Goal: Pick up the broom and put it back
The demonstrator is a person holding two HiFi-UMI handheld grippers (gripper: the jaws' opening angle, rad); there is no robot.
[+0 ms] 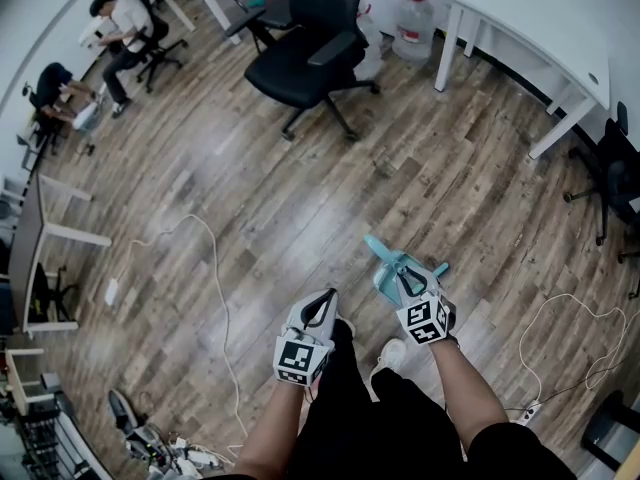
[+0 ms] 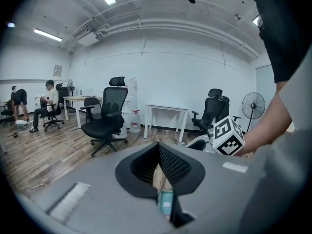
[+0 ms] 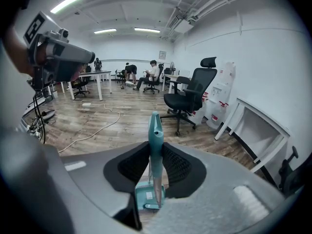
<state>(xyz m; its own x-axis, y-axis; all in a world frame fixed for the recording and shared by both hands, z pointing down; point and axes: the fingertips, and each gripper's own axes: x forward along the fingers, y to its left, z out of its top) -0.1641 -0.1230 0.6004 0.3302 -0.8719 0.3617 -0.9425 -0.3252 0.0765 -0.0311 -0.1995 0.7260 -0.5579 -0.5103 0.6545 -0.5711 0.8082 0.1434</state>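
First, right gripper (image 3: pixel 156 147): clamped on the broom (image 3: pixel 155 130). Both pads press the teal handle just below its top end, so the tool hangs steady under the hand.
Broom: off the wooden floor (image 1: pixel 300 198), at 5 o'clock in the head view. The handle tip points up and away toward 12 o'clock, and the brush head (image 3: pixel 148 196) hangs below the jaws. Gripping high on the handle probably lets the head swing clear of the person's legs.
Left gripper (image 2: pixel 158 147): jaws together at the tips with nothing between them. It sits at 6 o'clock in the head view, just beside the right one, and looks parked as a spare hand.
Step in hand: the pick-up looks done, with the carry and the put-back to come. No view shows a holder or storage spot.
Cable (image 1: pixel 215 268): a white line across the floor at 8 o'clock, a likely snag for a trailing brush head.
Office chair (image 1: pixel 310 58): black, at 12 o'clock, well apart from the grippers.
White table (image 1: pixel 540 28): at 2 o'clock, with water bottles (image 1: pixel 412 23) beside its leg.
People (image 1: pixel 120 28): seated at 10 o'clock, farthest off.
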